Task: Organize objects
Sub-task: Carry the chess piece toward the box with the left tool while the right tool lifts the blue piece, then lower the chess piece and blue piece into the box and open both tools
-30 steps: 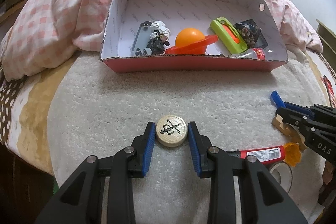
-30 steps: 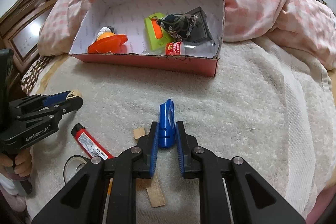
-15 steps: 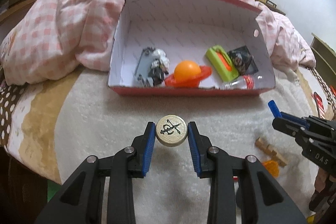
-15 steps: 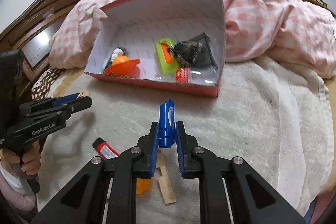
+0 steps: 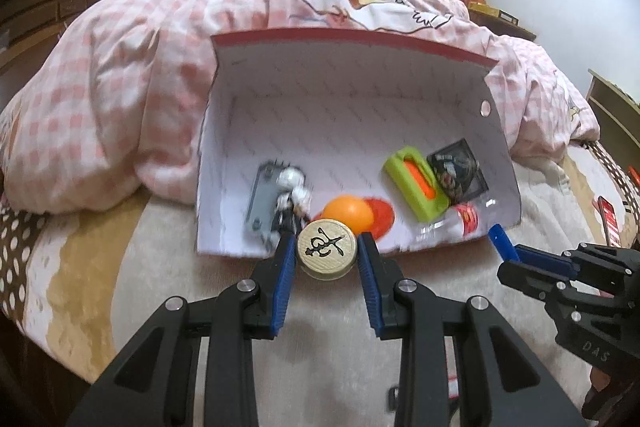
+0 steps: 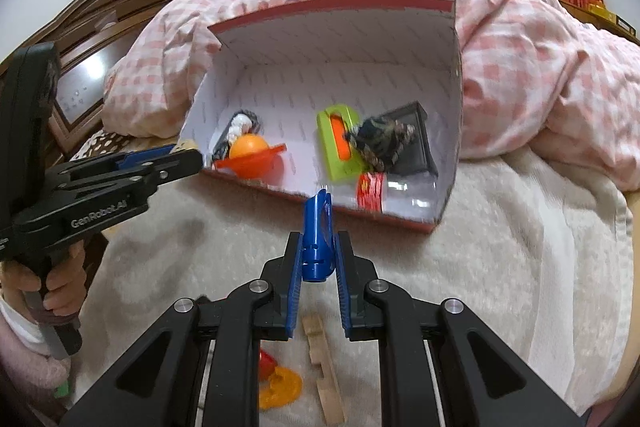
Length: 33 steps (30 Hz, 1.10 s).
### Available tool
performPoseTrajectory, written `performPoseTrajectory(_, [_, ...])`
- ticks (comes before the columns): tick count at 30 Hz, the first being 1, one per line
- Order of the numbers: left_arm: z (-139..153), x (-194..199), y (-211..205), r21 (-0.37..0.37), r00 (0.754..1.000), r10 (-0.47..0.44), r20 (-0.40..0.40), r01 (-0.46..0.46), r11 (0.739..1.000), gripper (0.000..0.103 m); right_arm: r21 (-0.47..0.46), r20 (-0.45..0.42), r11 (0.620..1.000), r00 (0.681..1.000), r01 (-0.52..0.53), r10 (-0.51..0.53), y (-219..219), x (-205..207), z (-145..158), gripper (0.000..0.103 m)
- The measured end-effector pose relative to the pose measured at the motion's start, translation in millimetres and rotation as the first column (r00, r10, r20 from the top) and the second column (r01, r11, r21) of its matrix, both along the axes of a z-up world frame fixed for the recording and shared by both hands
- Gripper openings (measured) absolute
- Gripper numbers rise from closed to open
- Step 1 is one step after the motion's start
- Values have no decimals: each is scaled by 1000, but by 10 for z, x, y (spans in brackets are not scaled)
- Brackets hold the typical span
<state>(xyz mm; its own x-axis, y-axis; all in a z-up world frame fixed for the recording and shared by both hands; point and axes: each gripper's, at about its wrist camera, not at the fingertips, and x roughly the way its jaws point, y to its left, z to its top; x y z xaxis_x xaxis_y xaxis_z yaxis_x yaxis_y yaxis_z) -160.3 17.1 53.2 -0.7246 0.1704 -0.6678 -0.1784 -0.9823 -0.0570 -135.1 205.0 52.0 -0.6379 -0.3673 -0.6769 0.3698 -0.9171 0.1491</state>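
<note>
Both grippers, left gripper (image 5: 326, 255) and right gripper (image 6: 318, 255), tilt downward, fingers clamped on something.

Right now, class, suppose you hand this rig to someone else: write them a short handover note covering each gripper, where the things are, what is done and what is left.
Left gripper: shut on the round wooden game piece, held in the air in front of the box.
Right gripper: shut on the blue plastic clip, also near the box's front edge.
Done: in the box lie a figurine, an orange ball, a green case and a few more items.
Left: drop both held pieces in, then collect the wooden clothespin and the red tube with its orange cap from the white blanket.
</note>
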Motion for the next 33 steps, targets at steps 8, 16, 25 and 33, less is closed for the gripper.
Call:
performPoseTrajectory(8, [23,-286,99,2,1000,6,0,-6,1000,31,-1,-33,1000,999,-11,11,-57,-261,110,17])
performPoseTrajectory(16, [-39,-598,138,-25,999,24,22,-23,999,31,-17,-44,1000,999,1,-2,-73,-580,129,17])
performPoseTrajectory(25, [-117,-843,164,-28,999,35,32,-34,999,31,-14,-44,1000,999,28,-28,-52,-907,106,17])
performPoseTrajectory(33, [-164,-1049,176,-34,998,47,40,-46,998,31,-3,-52,999,998,44,-44,-63,-1059,63,17])
